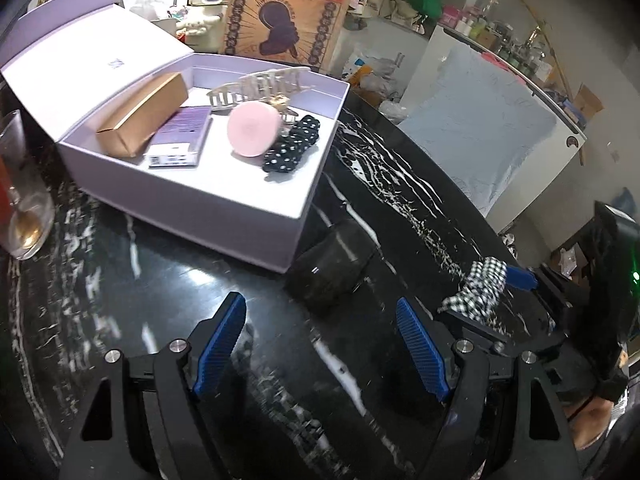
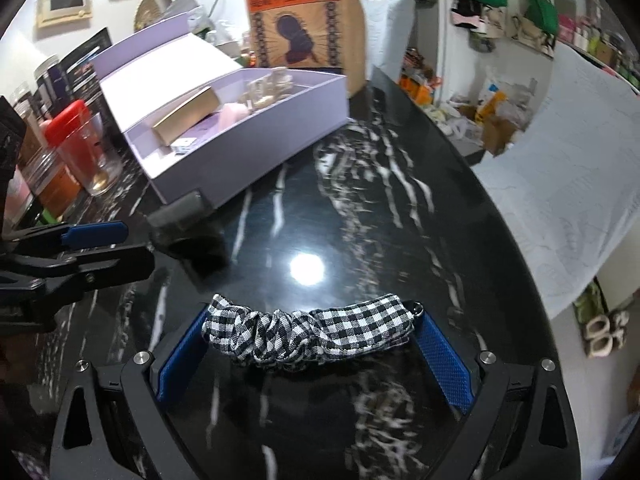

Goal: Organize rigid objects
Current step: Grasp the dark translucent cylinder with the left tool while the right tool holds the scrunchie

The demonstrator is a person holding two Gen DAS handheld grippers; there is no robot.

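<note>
Stretched across your right hand-held gripper [image 2: 316, 344], jaws spread wide, hangs the checked scrunchie [image 2: 308, 332] above the table [image 2: 360, 208], left hand-held gripper [image 1: 320, 344] apart and empty near the dark case [image 1: 332, 266], so next carry it to the box [image 2: 256, 148].

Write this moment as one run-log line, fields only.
left gripper: open, empty | right gripper: checked scrunchie stretched over its fingers | dark case: on table beside box
</note>
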